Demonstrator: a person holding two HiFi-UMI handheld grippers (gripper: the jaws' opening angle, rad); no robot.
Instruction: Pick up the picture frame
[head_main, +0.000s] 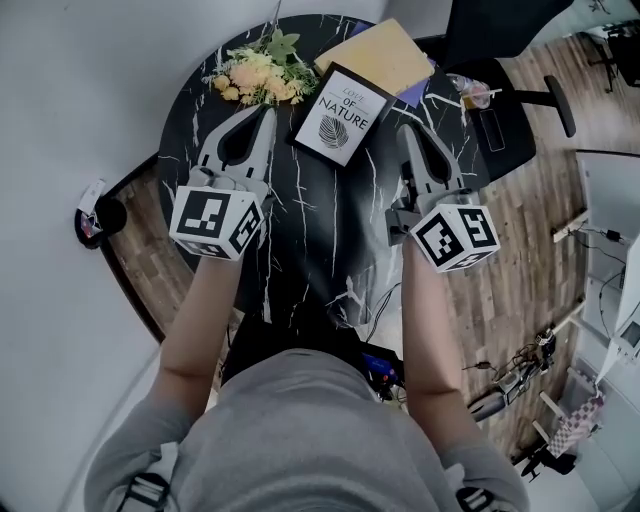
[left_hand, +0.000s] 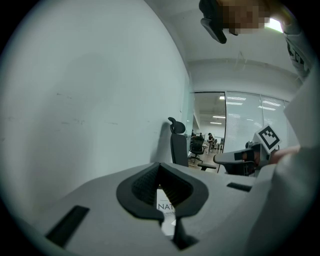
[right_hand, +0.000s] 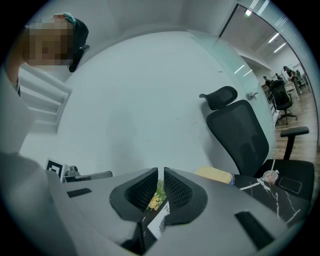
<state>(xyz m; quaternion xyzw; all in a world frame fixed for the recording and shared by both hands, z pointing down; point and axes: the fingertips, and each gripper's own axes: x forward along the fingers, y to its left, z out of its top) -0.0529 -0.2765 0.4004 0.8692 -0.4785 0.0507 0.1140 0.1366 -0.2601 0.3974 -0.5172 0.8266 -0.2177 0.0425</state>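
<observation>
Left tool in the head view sits over the round black marbled surface with jaws together and nothing in them; right tool is also closed and empty. We see the picture frame lying flat on the surface between the two tool tips, turned at an angle, near both; we can't tell whether either touches it. Yellow flowers lie just beyond the left tool, and a yellow book sits at the far edge just behind the frame. An office chair stands at the right with a cup on its seat. In the left gripper view we see the jaw tips meeting, pads clamping nothing, and a strip of the frame's white print shows low through the gap behind them. In the right gripper view the pads stand almost touching with only a thin slit between them and nothing gripped; the flowers and a corner of the frame show through below, and the book and chair are off to the right.
</observation>
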